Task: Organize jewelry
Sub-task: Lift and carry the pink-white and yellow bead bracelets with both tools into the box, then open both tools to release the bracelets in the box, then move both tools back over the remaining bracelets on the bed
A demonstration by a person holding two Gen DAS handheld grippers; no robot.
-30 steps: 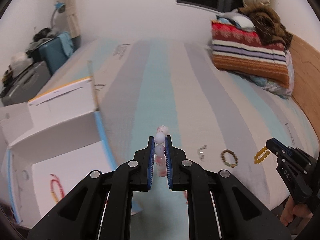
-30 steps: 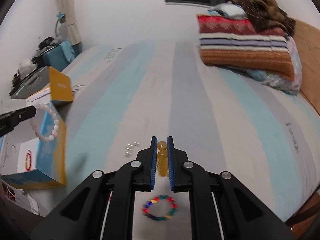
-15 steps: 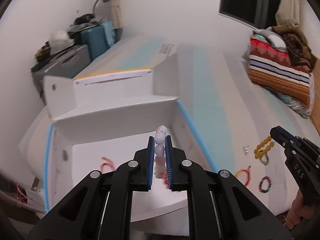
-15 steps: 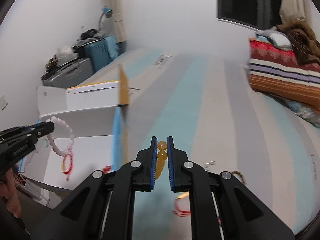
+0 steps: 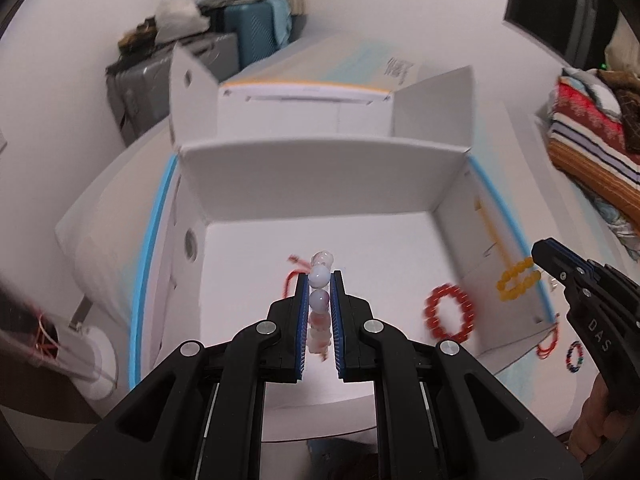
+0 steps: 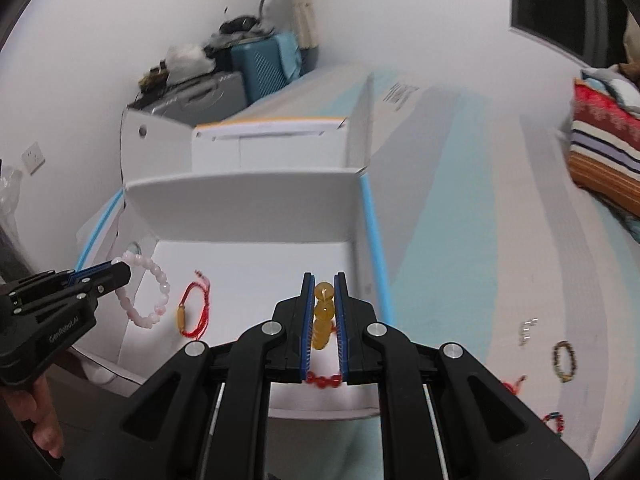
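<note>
My left gripper (image 5: 319, 280) is shut on a pink bead bracelet (image 5: 319, 300) and holds it above the floor of an open white box (image 5: 320, 172); the bracelet also shows in the right wrist view (image 6: 146, 296). My right gripper (image 6: 324, 280) is shut on a yellow bead bracelet (image 6: 323, 316) over the box's right side; it hangs at the box's right wall in the left wrist view (image 5: 516, 280). Inside the box lie a red bead bracelet (image 5: 450, 312) and a red cord bracelet (image 6: 194, 308).
The box (image 6: 240, 196) stands at the left edge of a striped bed (image 6: 480, 200). On the bed lie small silver pieces (image 6: 526, 330), a brown bead bracelet (image 6: 564, 360), a red cord (image 6: 512, 384) and a multicoloured bracelet (image 5: 575, 356). Folded blankets (image 6: 604, 148) lie at the far right, suitcases (image 5: 240, 36) behind.
Both grippers have swung left from the bed to over the open box, each still holding its bracelet. The box now fills both views.
</note>
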